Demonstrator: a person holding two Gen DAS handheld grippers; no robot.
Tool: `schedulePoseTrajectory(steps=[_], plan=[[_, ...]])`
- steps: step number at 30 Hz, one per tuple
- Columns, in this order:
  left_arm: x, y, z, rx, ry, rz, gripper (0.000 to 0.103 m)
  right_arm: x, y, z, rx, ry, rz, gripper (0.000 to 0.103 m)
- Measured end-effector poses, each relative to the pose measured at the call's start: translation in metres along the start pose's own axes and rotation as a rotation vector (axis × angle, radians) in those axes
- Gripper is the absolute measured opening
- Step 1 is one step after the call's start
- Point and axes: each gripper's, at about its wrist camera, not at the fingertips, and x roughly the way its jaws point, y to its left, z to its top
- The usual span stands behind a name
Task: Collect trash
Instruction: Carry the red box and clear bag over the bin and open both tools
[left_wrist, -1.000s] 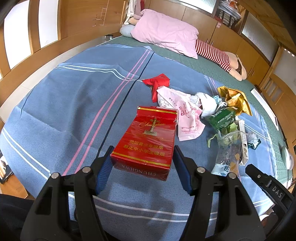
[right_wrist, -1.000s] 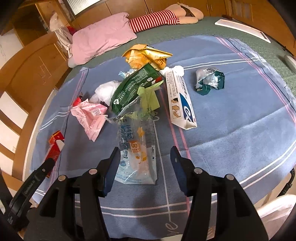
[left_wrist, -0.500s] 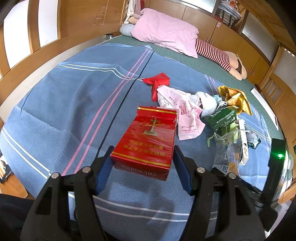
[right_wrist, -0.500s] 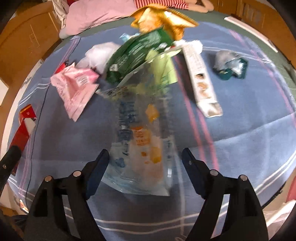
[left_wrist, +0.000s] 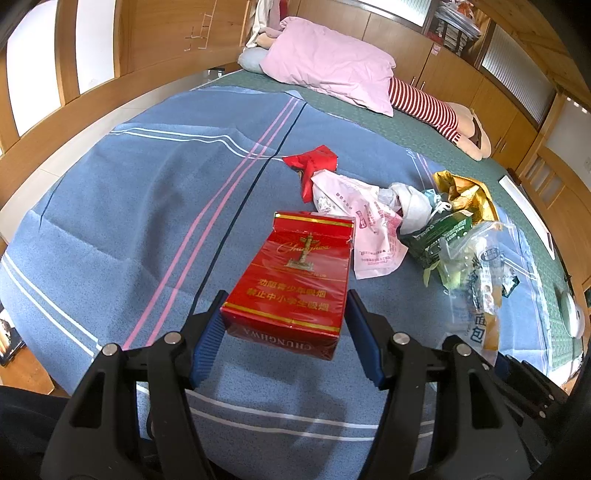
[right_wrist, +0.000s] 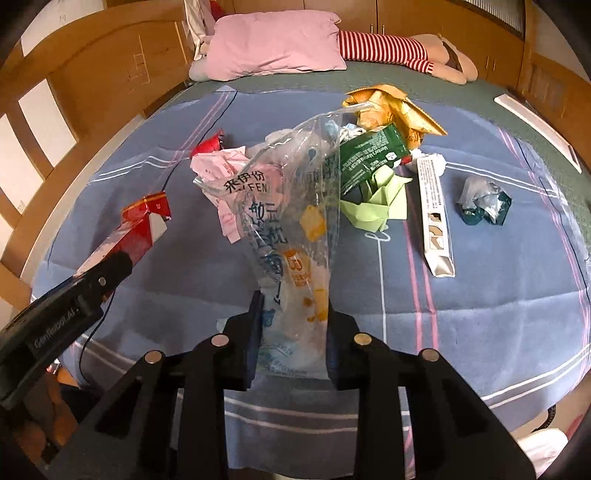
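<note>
Fingers of the right gripper (right_wrist: 291, 332) pinch the clear snack bag (right_wrist: 288, 229) above the bed (right_wrist: 480, 288), left gripper (left_wrist: 284, 332) clamps the red cigarette carton (left_wrist: 295, 284); lift slowly, lest the film slip.

The right gripper (right_wrist: 291, 332), wide open 1 second ago with the clear plastic bag (right_wrist: 291, 236) lying flat on the bed (right_wrist: 480, 295), is now closed on the bag's lower end. The bag now stands up off the blanket (its printed top reaching in front of the green packet (right_wrist: 373, 157)). In the left view, the bag (left_wrist: 476, 280) has risen too.
</note>
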Motion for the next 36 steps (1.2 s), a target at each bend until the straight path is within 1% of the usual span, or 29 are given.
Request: schedulePoseTrajectory(steps=[2,5,9,13,15,17,19,23,25,27,28,30,31,32,33,34,35,36], plan=[[0.000,0.000,0.000,-0.001,0.001,-0.001,0.064,-0.002,-0.002,-0.003,0.008,-0.003,0.019,0.030],[0.001,0.000,0.000,0.001,0.004,-0.002,0.064,-0.006,0.000,-0.007,0.000,-0.004,0.017,0.030],[0.001,0.000,0.000,0.000,0.005,-0.001,0.064,-0.018,-0.002,-0.011,0.004,-0.027,0.074,0.030],[0.001,-0.001,-0.001,0.004,0.004,-0.001,0.064,-0.025,0.003,-0.013,-0.034,-0.031,0.090,0.030],[0.002,-0.001,-0.001,0.003,0.005,-0.003,0.064,-0.030,0.002,-0.014,-0.030,-0.034,0.109,0.030],[0.001,-0.002,-0.001,0.009,0.006,-0.011,0.064,-0.042,-0.001,-0.015,-0.027,-0.047,0.134,0.030],[0.000,-0.004,-0.002,0.020,0.005,-0.030,0.064,-0.056,-0.004,-0.017,-0.037,-0.068,0.136,0.030],[-0.011,-0.019,-0.007,0.096,-0.009,-0.152,0.064,-0.091,-0.024,-0.030,-0.049,-0.087,0.124,0.030],[-0.022,-0.029,-0.014,0.151,-0.018,-0.262,0.064,-0.114,-0.038,-0.044,-0.074,-0.080,0.097,0.030],[-0.031,-0.037,-0.019,0.192,-0.024,-0.348,0.063,-0.136,-0.055,-0.062,-0.099,-0.069,0.066,0.030],[-0.036,-0.042,-0.023,0.217,-0.023,-0.404,0.063,-0.146,-0.067,-0.074,-0.105,-0.044,0.059,0.030],[-0.042,-0.051,-0.030,0.249,-0.018,-0.475,0.063,-0.157,-0.086,-0.099,-0.114,0.022,0.044,0.030],[-0.045,-0.055,-0.034,0.262,-0.015,-0.506,0.063,-0.160,-0.096,-0.116,-0.121,0.073,0.022,0.031],[-0.048,-0.060,-0.038,0.277,-0.006,-0.544,0.063,-0.159,-0.104,-0.130,-0.124,0.128,0.008,0.033],[-0.051,-0.064,-0.043,0.293,0.001,-0.570,0.063,-0.156,-0.112,-0.144,-0.123,0.182,0.007,0.045],[-0.053,-0.069,-0.048,0.309,0.003,-0.583,0.063,-0.152,-0.122,-0.162,-0.110,0.247,0.007,0.061],[-0.056,-0.075,-0.053,0.330,0.005,-0.597,0.063,-0.151,-0.127,-0.169,-0.100,0.264,-0.005,0.068],[-0.058,-0.080,-0.059,0.347,0.009,-0.617,0.063,-0.151,-0.134,-0.174,-0.086,0.264,-0.023,0.073]])
